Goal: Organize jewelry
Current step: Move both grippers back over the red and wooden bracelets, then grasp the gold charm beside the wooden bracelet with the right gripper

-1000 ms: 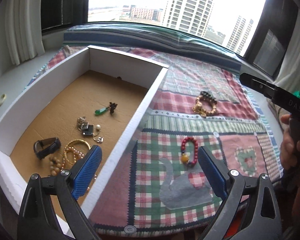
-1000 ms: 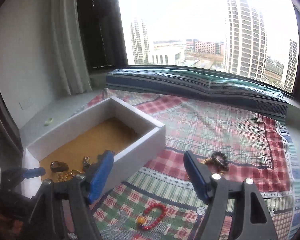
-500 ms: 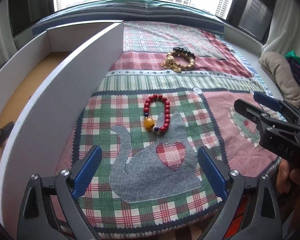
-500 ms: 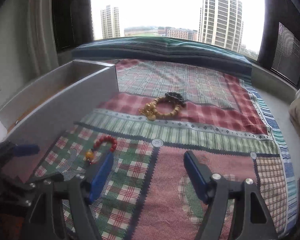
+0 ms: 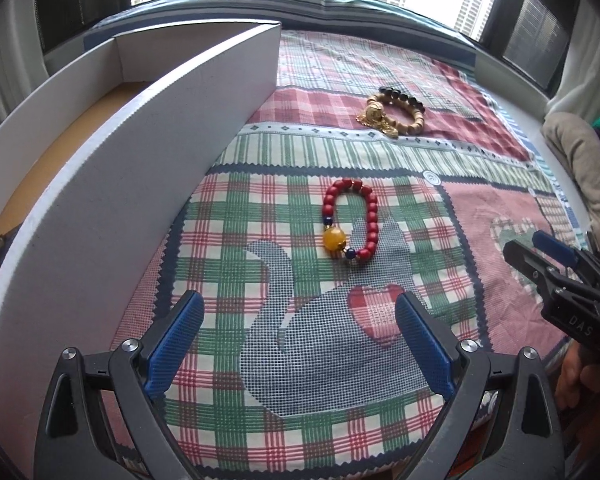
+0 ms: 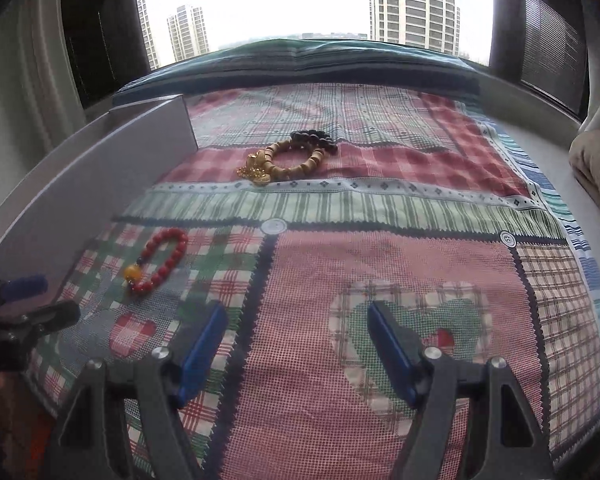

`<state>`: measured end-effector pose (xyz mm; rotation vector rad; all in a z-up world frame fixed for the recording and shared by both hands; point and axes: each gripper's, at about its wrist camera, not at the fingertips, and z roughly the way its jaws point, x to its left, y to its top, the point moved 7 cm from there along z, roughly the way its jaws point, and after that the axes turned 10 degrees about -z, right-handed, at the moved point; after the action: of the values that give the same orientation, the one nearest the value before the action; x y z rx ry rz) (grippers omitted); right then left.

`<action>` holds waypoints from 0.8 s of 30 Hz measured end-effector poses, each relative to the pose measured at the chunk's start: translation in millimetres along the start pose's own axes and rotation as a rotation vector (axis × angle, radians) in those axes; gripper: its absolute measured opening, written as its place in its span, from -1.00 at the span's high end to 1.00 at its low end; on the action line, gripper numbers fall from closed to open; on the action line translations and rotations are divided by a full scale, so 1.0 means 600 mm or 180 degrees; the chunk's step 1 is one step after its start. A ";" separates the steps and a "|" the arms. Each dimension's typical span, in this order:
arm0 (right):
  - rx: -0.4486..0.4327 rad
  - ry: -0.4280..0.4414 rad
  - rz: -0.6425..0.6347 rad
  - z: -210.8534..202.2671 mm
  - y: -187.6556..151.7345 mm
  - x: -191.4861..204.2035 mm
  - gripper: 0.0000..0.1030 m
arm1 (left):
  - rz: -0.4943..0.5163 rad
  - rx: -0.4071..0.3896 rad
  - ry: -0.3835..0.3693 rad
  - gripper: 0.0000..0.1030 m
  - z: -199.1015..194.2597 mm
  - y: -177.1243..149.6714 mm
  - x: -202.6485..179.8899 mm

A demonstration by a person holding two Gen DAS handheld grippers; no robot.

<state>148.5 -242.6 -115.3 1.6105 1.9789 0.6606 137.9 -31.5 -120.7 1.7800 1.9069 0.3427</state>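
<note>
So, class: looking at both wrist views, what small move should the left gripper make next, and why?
Probably ease the left gripper forward and down toward the red bead bracelet. Its jaws stand open and empty, the bracelet lies loose on the plaid quilt straight ahead, outside the white box. The right gripper, also open, points elsewhere.

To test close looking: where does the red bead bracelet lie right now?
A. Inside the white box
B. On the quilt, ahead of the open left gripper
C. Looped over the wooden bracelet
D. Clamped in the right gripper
B: the red bracelet lies flat on the quilt ahead of the open left gripper, outside the box.
</note>
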 end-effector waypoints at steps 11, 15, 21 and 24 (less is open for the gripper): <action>0.0021 0.0058 0.0141 0.002 -0.023 -0.015 -0.44 | -0.0044 0.0032 -0.0006 -0.88 0.035 0.002 0.008; 0.0064 0.0095 0.0160 0.008 -0.029 -0.016 -0.44 | -0.0054 0.0037 -0.0037 -0.88 0.047 0.007 0.008; 0.0079 0.0180 0.0202 0.013 -0.032 -0.013 -0.44 | -0.0007 -0.0015 -0.0009 -0.88 0.066 0.018 0.008; 0.0054 0.0290 0.0158 0.013 -0.019 -0.005 -0.44 | -0.0006 -0.0025 0.0004 -0.88 0.075 0.020 0.011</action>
<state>145.5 -247.0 -128.3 1.6718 2.0195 0.7504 171.5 -30.9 -153.9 1.7732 1.9055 0.3501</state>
